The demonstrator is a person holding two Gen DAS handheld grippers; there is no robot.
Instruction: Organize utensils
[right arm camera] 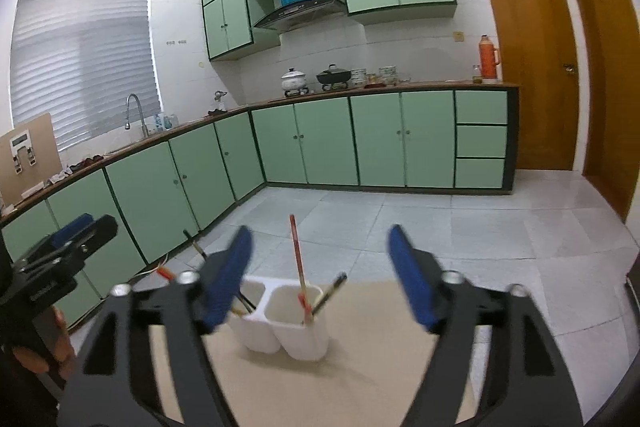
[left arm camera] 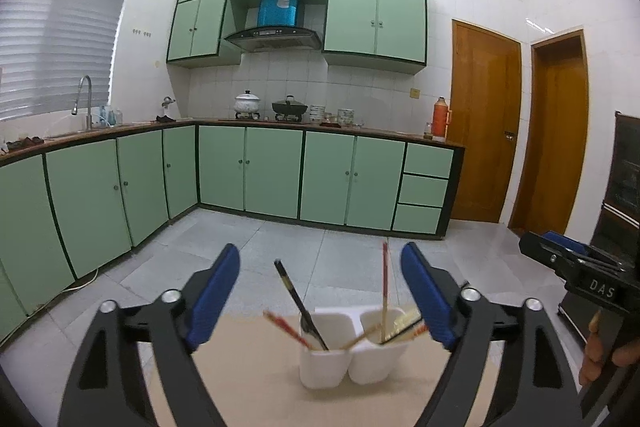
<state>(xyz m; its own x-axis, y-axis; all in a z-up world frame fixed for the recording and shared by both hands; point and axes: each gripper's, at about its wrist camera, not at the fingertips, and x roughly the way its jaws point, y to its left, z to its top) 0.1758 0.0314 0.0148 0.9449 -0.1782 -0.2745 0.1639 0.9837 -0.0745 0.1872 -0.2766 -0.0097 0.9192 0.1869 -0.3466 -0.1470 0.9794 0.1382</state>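
Observation:
A white two-compartment utensil holder stands on a tan table. Several chopsticks stand in it: a black one and a red-tipped one in the left cup, a red one upright in the right cup. My left gripper is open and empty, above and just before the holder. My right gripper is open and empty, also over the holder. Each gripper shows at the edge of the other's view, the right one and the left one.
Green cabinets and a counter with pots, bowls and an orange flask run along the far walls. A sink tap is at the left. Two wooden doors are at the right. A dark cabinet stands at the far right.

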